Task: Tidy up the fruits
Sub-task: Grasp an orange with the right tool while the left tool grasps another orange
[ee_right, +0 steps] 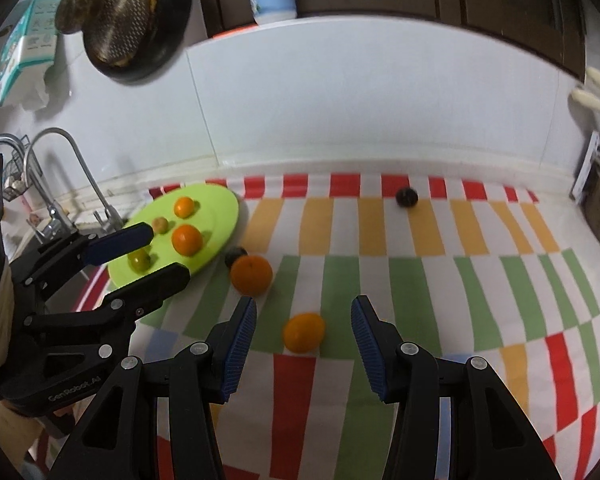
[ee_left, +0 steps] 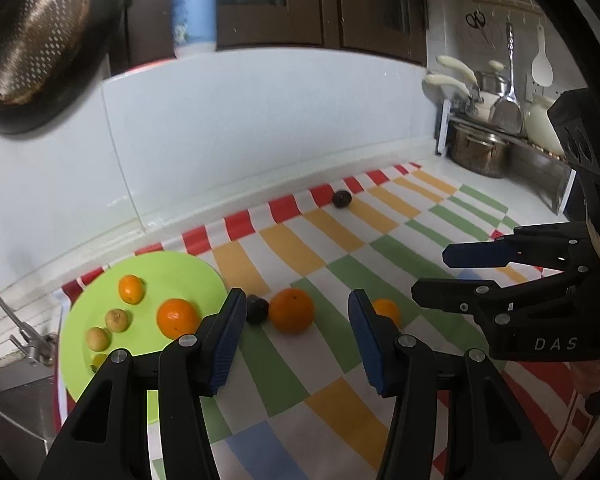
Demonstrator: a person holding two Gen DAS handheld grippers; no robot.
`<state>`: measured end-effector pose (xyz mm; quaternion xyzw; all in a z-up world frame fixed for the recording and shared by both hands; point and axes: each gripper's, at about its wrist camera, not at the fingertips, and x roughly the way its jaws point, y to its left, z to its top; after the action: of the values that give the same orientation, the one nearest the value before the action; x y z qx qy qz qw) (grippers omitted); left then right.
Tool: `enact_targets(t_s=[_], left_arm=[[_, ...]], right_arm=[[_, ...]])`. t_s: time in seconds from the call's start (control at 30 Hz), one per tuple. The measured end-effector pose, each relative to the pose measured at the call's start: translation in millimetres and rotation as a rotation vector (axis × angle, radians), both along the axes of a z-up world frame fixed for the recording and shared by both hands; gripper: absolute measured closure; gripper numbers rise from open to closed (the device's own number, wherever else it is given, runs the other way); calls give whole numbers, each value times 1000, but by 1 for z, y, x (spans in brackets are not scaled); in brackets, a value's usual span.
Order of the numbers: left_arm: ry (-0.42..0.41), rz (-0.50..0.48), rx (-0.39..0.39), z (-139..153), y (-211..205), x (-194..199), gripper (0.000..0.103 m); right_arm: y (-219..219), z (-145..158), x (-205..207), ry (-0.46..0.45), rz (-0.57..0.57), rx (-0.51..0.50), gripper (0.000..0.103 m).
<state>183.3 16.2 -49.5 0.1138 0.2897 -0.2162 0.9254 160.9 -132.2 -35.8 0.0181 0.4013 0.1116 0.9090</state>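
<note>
Both grippers were over the checked cloth [ee_right: 440,264], angled down at the fruit. Neither held anything.

Left gripper [ee_left: 296,340]: jaws partly open, blue pads apart, empty. In the left wrist view the large orange [ee_left: 291,310] sat on the cloth beyond the gap between the pads, not between them. A dark fruit [ee_left: 257,309] touched that orange at its 9 o'clock, just off the plate rim.

Right gripper [ee_right: 303,350]: jaws partly open, empty. In its own view the small orange [ee_right: 304,332] lay on the cloth in line with the gap, near the tips; no contact with either pad visible. In the left wrist view the same gripper came in from 3 o'clock, fingers pointing toward 9.

Green plate [ee_left: 172,268] sat at the cloth's near-sink edge, at about 10 o'clock from the large orange. On it: a mid-size orange [ee_left: 178,318], a smaller orange [ee_left: 131,289] at its 10 o'clock, two pale round fruits [ee_left: 117,319] [ee_left: 98,338] toward 9, and a yellowish one [ee_left: 99,360] at the rim, partly hidden by the left gripper's finger.

A second dark fruit [ee_right: 406,197] sat alone at the far edge of the cloth, at roughly 1 o'clock from the small orange, well apart from the rest.

Faucet [ee_right: 72,176] stood beyond the plate at 9 o'clock.
</note>
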Motion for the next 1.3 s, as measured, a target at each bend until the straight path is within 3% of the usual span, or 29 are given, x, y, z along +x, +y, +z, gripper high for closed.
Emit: enact_targets(t_s=[0.6,0.9,1.13,1.3], left_arm=[[125,-37,28,-45,-11,41,55],[190,23,13,-53,-16,56,61],[207,68,16,-56,-20,64,63],[187,72,44,-55,-25,64,65]], right_arm=[[6,-47,22,109,16,4,53],[3,-61,30,129,25,28,54],[7,-68,34,142,54,51,65],[3,-69,34,138,54,68,66]])
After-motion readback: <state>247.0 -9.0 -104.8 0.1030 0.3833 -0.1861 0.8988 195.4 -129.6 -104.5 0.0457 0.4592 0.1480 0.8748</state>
